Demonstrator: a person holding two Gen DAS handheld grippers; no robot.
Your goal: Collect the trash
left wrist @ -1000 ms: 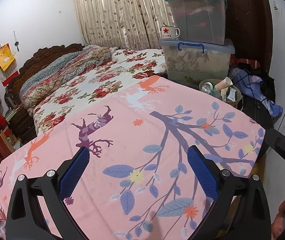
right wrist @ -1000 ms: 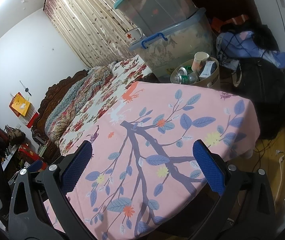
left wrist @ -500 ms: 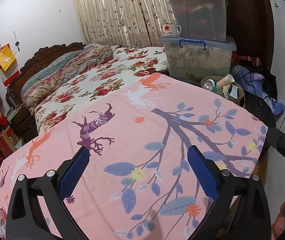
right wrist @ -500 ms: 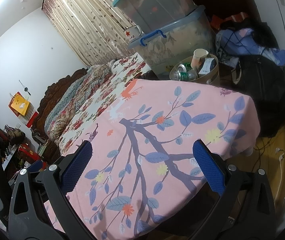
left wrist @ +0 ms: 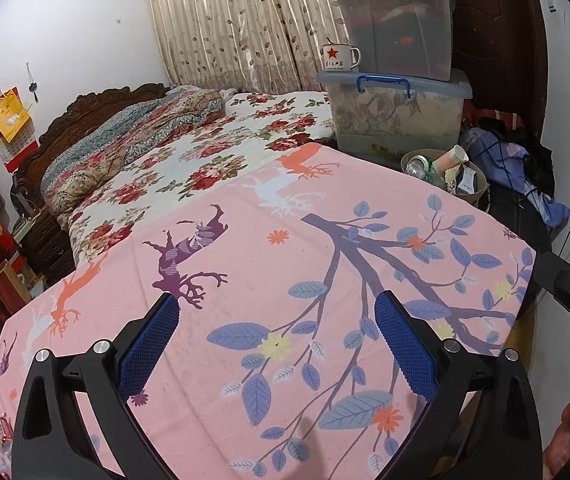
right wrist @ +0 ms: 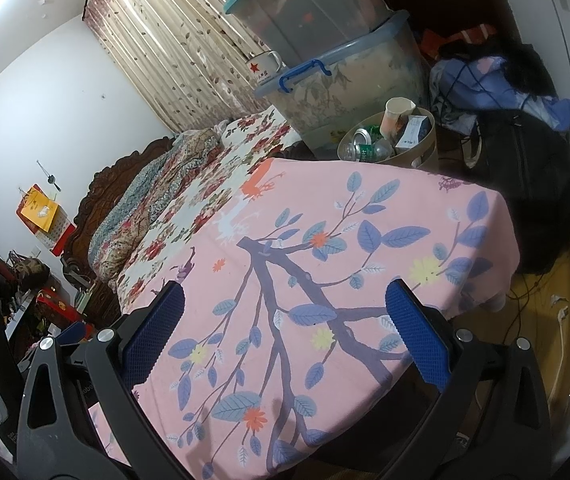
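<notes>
A tan trash bin (left wrist: pixel 479 196) stands past the far edge of the pink-clothed table (left wrist: pixel 285 264); it also shows in the right wrist view (right wrist: pixel 421 152). It holds a can, a plastic bottle (right wrist: pixel 365 151), a paper cup (right wrist: pixel 395 114) and a small carton. My left gripper (left wrist: pixel 275 316) is open and empty over the near part of the table. My right gripper (right wrist: pixel 285 312) is open and empty over the table's near right part. No loose trash shows on the cloth.
Stacked clear storage boxes (left wrist: pixel 397 108) with a star mug (left wrist: pixel 339 58) stand behind the bin. A bed with floral covers (left wrist: pixel 205 152) lies to the left. Clothes and a black bag (right wrist: pixel 533 184) fill the right floor, with cables there.
Both grippers have drawn back slightly from the table's far end and the bin; both stay open and empty.
</notes>
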